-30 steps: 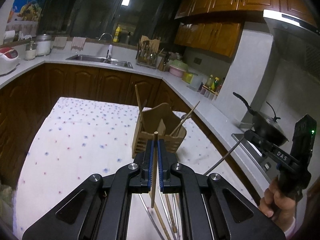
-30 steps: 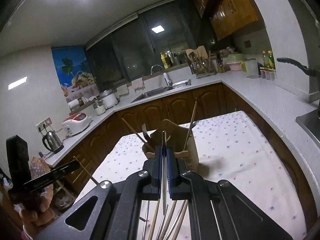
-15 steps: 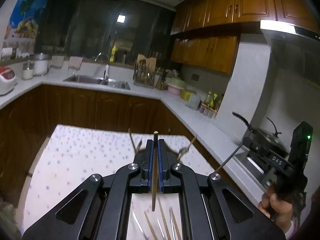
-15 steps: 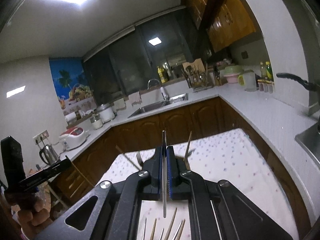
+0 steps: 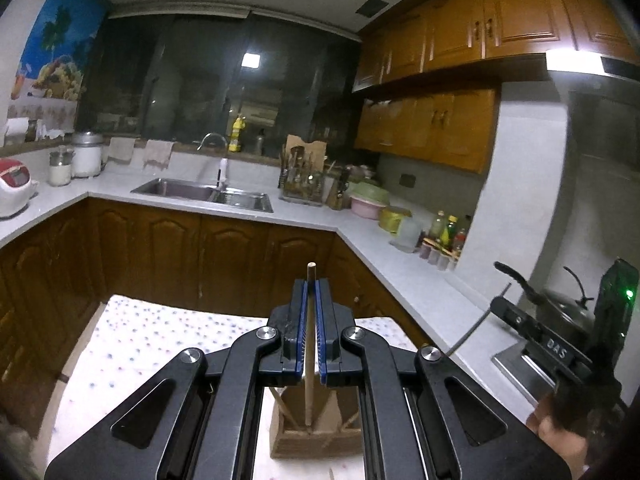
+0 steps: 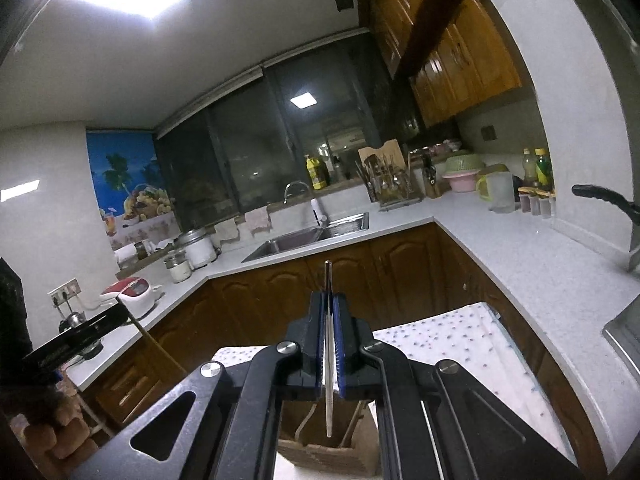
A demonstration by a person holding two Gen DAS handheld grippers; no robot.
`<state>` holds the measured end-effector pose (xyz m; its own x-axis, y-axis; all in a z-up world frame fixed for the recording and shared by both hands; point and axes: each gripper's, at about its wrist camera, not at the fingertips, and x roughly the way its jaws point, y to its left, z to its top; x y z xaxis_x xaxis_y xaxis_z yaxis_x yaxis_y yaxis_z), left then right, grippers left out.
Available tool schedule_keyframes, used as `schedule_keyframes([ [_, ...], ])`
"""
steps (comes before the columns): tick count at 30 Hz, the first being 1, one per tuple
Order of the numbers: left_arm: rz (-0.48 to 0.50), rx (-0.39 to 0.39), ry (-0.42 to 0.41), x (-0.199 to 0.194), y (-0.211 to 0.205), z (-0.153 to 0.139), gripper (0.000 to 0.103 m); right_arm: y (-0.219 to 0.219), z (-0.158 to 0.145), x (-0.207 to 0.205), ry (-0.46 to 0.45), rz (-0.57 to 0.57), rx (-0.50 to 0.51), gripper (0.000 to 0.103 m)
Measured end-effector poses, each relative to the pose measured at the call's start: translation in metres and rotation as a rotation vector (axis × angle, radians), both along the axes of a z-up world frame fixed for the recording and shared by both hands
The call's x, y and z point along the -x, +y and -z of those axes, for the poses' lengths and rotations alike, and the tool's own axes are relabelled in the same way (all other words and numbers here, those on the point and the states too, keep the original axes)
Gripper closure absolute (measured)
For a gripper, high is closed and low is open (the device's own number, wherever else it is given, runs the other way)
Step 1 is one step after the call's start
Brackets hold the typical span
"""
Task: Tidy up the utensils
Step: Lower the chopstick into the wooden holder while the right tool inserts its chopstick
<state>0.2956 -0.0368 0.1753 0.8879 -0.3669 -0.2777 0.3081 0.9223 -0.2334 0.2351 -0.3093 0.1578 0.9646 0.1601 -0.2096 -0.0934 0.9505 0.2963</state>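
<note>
Both grippers rose; holder (image 5: 316, 436) perhaps below

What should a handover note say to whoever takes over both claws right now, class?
Left claw: shut on a wooden chopstick, upright above the wooden utensil holder.
Right claw: shut on a thin metal utensil, above the same holder.
Done: some utensils already stand in the holder, on the dotted tablecloth.
Left: lower both pieces in, release, and check the table for any loose utensils.
</note>
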Motion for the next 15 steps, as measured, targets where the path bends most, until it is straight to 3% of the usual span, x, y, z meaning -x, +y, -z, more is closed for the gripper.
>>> schedule_keyframes([
  [15,-0.022,-0.014,0.16,-0.023,-0.013,0.087,0.1,0.007,0.084,-0.044,0.156,-0.003,-0.003,0.099],
])
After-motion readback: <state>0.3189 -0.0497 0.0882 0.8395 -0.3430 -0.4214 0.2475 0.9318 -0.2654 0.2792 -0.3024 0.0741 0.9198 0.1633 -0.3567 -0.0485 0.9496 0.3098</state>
